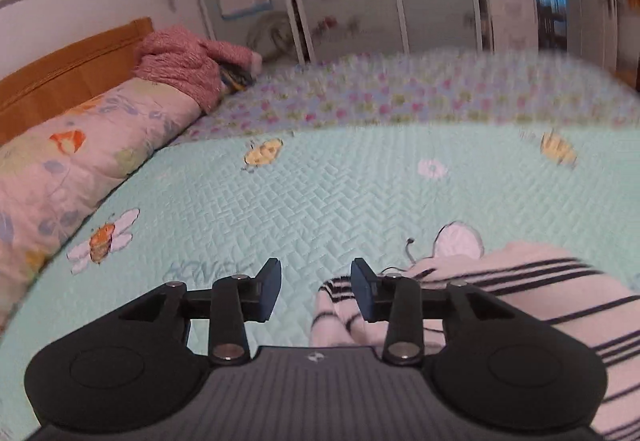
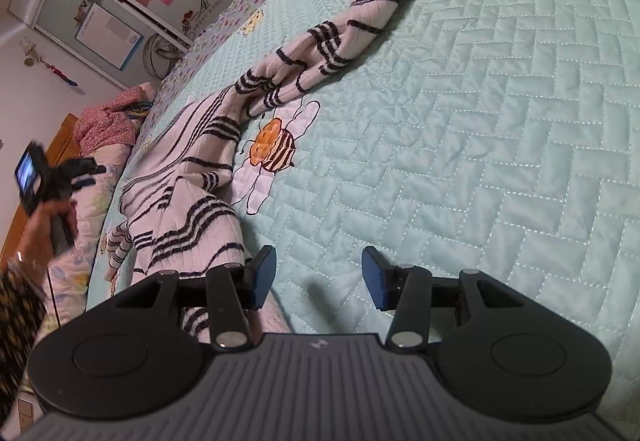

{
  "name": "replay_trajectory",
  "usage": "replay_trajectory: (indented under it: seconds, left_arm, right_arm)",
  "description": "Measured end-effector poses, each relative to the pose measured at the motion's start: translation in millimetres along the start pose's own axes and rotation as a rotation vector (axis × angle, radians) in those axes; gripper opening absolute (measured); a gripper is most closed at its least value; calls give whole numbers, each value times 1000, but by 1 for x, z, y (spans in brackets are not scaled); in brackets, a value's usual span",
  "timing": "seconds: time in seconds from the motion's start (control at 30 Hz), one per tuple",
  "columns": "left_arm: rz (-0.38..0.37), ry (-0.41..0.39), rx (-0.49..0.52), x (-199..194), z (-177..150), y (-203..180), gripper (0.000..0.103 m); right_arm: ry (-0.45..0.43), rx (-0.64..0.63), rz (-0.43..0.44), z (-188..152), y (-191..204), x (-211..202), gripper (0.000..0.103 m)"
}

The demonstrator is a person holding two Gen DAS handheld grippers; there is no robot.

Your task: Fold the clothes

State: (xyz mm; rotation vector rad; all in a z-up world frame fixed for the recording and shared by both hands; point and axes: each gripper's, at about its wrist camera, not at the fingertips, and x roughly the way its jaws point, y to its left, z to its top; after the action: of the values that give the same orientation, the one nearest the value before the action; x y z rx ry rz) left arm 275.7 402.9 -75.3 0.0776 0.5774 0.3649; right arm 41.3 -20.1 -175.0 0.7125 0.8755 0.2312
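The left gripper [image 1: 316, 291] is hanging released and empty, a sleeve cuff just beyond its jaws. The right gripper [image 2: 319, 279] is gaping over bare quilt [image 2: 480, 121]. The striped sweater [image 2: 192, 169] is sprawling from lower left toward upper centre; soft, light knit, probably best pinched at cuffs or hem.

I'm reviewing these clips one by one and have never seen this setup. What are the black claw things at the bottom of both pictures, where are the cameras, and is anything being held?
Each black claw is a handheld two-finger gripper with a camera behind its fingers. One picture looks along the left gripper, the other along the right gripper. In the right view you can see the person's left hand holding the other tool. A pink sweater with dark stripes lies rumpled on the mint quilted bedspread; a pink floral comforter lies along the headboard. Both grippers are open and hold nothing.
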Motion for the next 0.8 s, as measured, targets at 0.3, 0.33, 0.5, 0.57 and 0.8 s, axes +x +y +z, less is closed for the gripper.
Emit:
replay_trajectory:
  seconds: [0.3,0.33,0.5,0.57,0.8]
  left_arm:
    - [-273,145,-171,-73,-89,39,57]
    - [-288,183,-163,-77,-101,37,57]
    - [-341,361,-154,-98,-157,36,57]
    - [-342,424,-189,-100,-172,40,57]
    - [-337,457,-214,-114,-186,39,59]
  right_arm:
    - [-154,147,18,78,-12,15,65]
    - [-173,163,3,91,-15,20,66]
    - [-192,294,-112,147,-33,62,73]
    - [-179,328,-129,161,-39,82,74]
    - [-116,113,-92,177,-7,137,14]
